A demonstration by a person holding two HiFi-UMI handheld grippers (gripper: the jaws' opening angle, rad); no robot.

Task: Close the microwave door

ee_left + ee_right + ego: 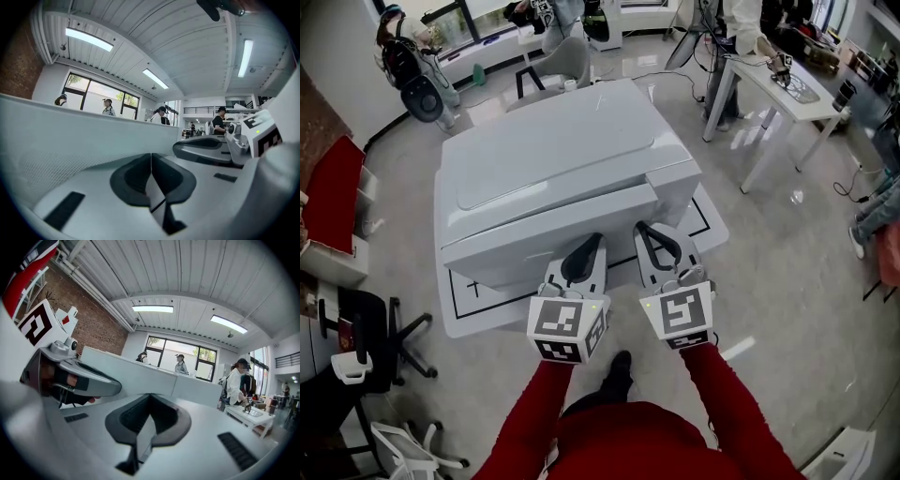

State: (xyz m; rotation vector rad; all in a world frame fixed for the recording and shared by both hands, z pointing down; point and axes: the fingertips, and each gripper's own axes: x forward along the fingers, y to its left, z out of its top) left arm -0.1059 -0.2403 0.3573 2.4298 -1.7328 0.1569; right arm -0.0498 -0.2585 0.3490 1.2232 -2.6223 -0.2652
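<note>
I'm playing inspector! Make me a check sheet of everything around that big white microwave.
Surface: low white board with black lines, under the microwave.
Job's things: white microwave; door looks shut from above, latch cannot be told.
Clutter: nothing seen on the board.
Grippers: left tongs and right tongs both shut, empty, side by side at the microwave's front.
Cables: thin cable on the floor, far right.
Surroundings: white desk, red seat, people by the windows.
</note>
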